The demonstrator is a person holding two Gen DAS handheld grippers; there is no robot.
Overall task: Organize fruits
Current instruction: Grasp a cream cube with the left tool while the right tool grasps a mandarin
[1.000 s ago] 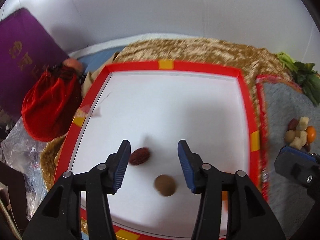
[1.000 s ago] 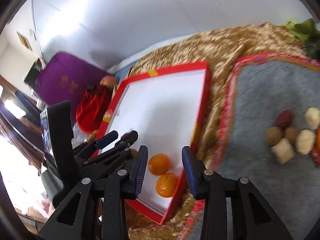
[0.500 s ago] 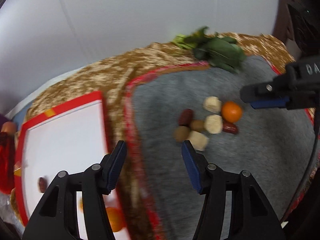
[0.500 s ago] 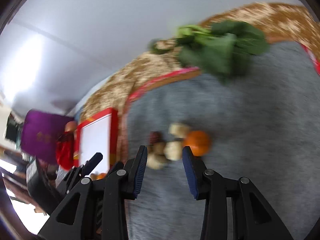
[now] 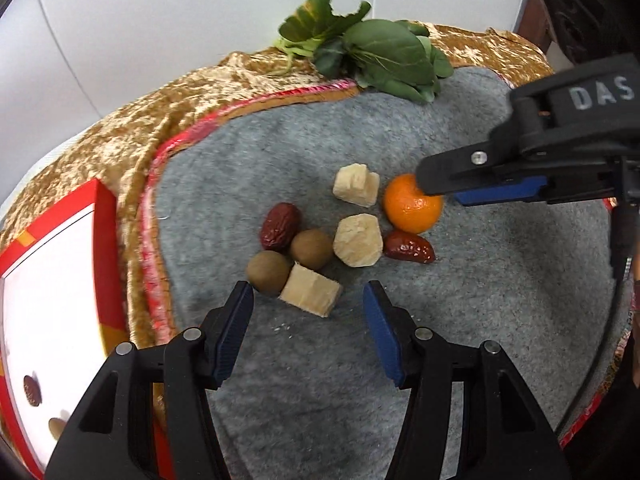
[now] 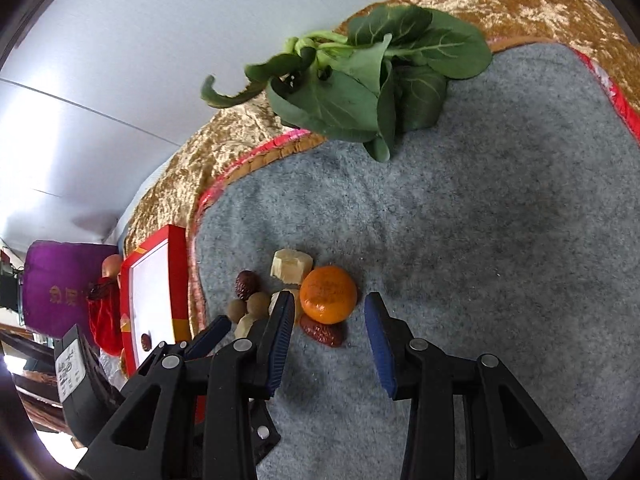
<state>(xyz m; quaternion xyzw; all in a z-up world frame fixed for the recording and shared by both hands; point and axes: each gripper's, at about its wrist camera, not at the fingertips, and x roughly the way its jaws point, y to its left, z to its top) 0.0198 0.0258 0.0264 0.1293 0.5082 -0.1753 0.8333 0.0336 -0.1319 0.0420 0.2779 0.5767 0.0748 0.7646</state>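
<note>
A small pile lies on the grey mat [image 5: 480,320]: an orange [image 5: 412,204], two red dates [image 5: 280,226], two brown round fruits [image 5: 268,272] and three pale chunks [image 5: 356,240]. My left gripper [image 5: 308,304] is open and empty, just short of the nearest pale chunk [image 5: 310,290]. My right gripper [image 6: 326,316] is open, its fingertips on either side of the orange [image 6: 328,294] and just short of it; it also shows in the left wrist view [image 5: 500,184]. The red-rimmed white tray [image 5: 60,280] at the left holds a date [image 5: 32,390] and a brown fruit.
Leafy greens [image 5: 372,56] lie at the mat's far edge [image 6: 360,80]. A gold cloth [image 5: 120,128] covers the table. A red pouch [image 6: 104,320] and a purple box [image 6: 56,288] stand beyond the tray. A white wall is behind.
Both grippers swung from over the tray to the pile on the grey mat. The right one closed in on the orange. Both stayed open and empty.
</note>
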